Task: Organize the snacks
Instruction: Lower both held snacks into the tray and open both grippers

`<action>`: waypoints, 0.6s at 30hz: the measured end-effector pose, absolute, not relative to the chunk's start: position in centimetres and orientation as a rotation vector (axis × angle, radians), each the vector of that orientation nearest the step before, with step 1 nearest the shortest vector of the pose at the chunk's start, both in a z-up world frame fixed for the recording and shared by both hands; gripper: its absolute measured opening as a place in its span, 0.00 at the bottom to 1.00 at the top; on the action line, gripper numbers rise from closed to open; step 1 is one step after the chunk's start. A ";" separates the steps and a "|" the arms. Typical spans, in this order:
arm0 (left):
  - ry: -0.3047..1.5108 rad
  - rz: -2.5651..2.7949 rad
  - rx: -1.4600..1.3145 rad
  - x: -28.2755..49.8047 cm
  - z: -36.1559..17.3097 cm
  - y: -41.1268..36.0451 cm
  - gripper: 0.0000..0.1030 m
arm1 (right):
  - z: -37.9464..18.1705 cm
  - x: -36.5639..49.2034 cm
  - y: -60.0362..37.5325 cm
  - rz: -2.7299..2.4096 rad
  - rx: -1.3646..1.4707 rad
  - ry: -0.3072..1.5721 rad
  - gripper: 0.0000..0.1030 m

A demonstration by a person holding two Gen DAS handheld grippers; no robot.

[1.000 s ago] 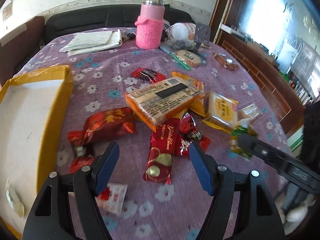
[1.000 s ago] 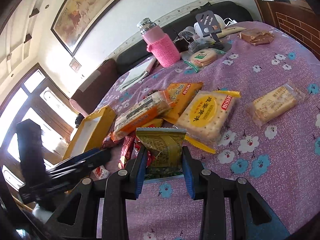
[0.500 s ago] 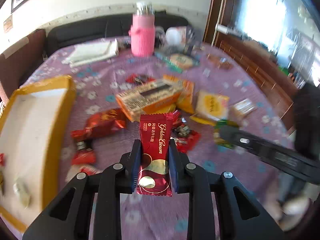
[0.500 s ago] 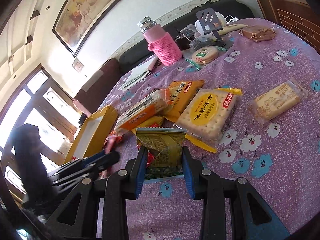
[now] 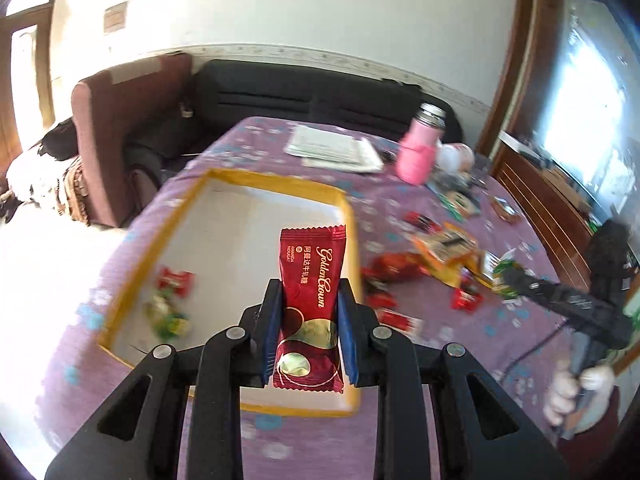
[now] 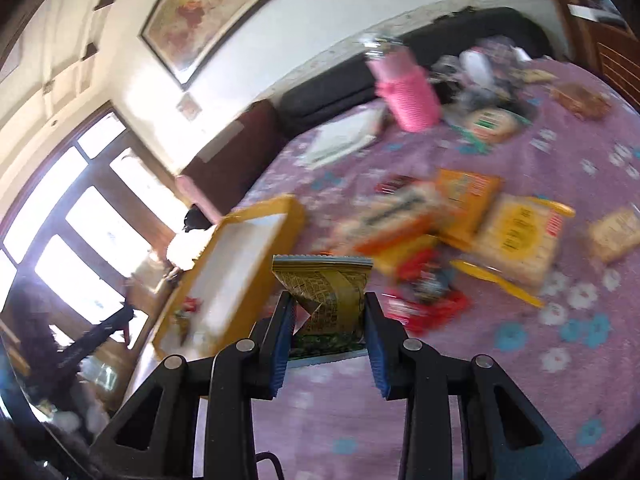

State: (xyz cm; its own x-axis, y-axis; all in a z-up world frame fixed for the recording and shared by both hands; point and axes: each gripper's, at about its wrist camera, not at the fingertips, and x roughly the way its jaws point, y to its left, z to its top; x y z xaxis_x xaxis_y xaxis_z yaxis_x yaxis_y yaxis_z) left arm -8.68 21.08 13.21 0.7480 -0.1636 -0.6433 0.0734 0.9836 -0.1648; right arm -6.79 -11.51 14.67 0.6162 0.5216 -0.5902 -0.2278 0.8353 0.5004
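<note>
My left gripper (image 5: pixel 307 300) is shut on a red Golden Crown nougat packet (image 5: pixel 310 300), which hangs above the yellow-rimmed white box (image 5: pixel 240 236). Two small sweets (image 5: pixel 170 300) lie inside that box at its near left. My right gripper (image 6: pixel 327 316) is shut on a green and yellow snack packet (image 6: pixel 326 296), lifted over the purple flowered tablecloth (image 6: pixel 520 360). The same box (image 6: pixel 240 264) appears to its left. In the left wrist view the right gripper (image 5: pixel 512 280) shows at the far right with the green packet at its tip. Loose snacks (image 5: pixel 440 256) remain piled mid-table.
A pink bottle (image 5: pixel 420 148), papers (image 5: pixel 336 148) and small clutter sit at the table's far end. Biscuit packs (image 6: pixel 516 236) and red sweets (image 6: pixel 428 300) lie right of the box. Sofa and armchair (image 5: pixel 120 120) stand beyond the table. A gloved hand (image 5: pixel 576 392) grips the right tool.
My left gripper closed on the red nougat packet, lifted it and swung left over the box. My right gripper, still holding the green packet, rose and shifted toward the box.
</note>
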 end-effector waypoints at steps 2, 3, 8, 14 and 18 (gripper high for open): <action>0.711 -0.100 -0.131 -7.9 13.0 23.0 0.23 | 16.0 -6.1 -8.4 0.498 0.372 0.801 0.33; 0.717 -0.085 -0.135 -7.2 12.7 23.9 0.23 | 16.6 -5.5 -6.2 0.533 0.355 0.813 0.33; 0.774 -0.036 -0.168 -4.1 9.5 26.5 0.23 | 15.1 -2.3 4.1 0.598 0.226 0.925 0.33; 0.864 -0.022 -0.228 -0.9 5.9 28.7 0.23 | 10.2 1.1 10.5 0.549 0.129 1.053 0.33; 0.897 -0.017 -0.299 0.2 4.7 29.7 0.24 | 8.1 2.4 12.2 0.521 0.108 1.094 0.33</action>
State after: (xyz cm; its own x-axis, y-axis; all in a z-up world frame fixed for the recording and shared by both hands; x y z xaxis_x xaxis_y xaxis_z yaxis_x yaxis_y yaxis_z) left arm 0.19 29.69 4.71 0.6268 -0.1387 -0.7667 -0.1099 0.9585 -0.2633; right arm 2.45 12.25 8.06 0.3522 0.4542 -0.8183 -0.3496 0.8749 0.3351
